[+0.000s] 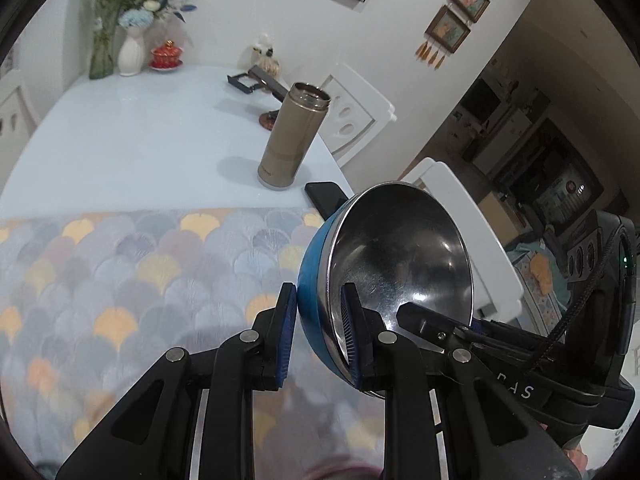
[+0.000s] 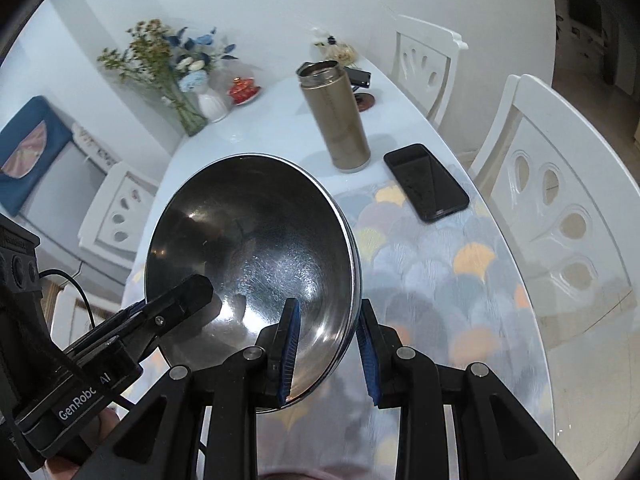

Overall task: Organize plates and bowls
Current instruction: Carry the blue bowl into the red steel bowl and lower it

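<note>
Both grippers hold one bowl in the air above the patterned mat, near the table's front edge. The left gripper is nearly closed, its pads pinching the rim, one on the blue outside and one on the steel inside. The right gripper straddles the opposite rim, also nearly closed on it. Judged purpose: opposed grips keep the tilted bowl steady. A flask and phone stand well beyond.

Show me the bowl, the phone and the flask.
bowl [image 2: 256, 240], right wrist view, steel inside.
phone [image 2: 426, 182], right wrist view, middle of its screen.
flask [image 1: 290, 140], left wrist view, middle of its body.
</note>
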